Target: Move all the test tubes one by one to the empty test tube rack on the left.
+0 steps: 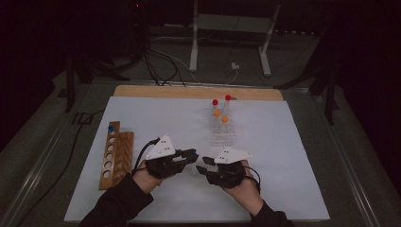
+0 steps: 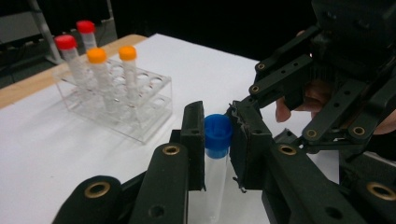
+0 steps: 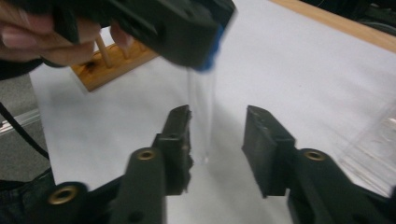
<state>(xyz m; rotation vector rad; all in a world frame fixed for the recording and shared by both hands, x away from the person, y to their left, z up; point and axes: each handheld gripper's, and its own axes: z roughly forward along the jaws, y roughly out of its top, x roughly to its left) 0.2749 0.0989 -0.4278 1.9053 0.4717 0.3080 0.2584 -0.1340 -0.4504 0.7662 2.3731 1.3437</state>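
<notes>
Gripping the tube (image 2: 215, 158) by its blue cap, left tool (image 2: 217, 140) hangs it between the right tool's (image 3: 217, 144) parted jaws

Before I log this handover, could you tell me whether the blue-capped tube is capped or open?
Capped: the blue cap sits on the clear tube, clamped between the left claw's jaws.

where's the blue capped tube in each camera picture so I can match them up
High view: blue-capped tube, faint, low centre, between the two grippers.
Left gripper view: lower centre, blue cap clamped between the left gripper jaws, clear body hanging down.
Right gripper view: upper centre, cap under the left gripper, body reaching down between the open right gripper jaws.
Shared landmark: the white sheet on the table.
</notes>
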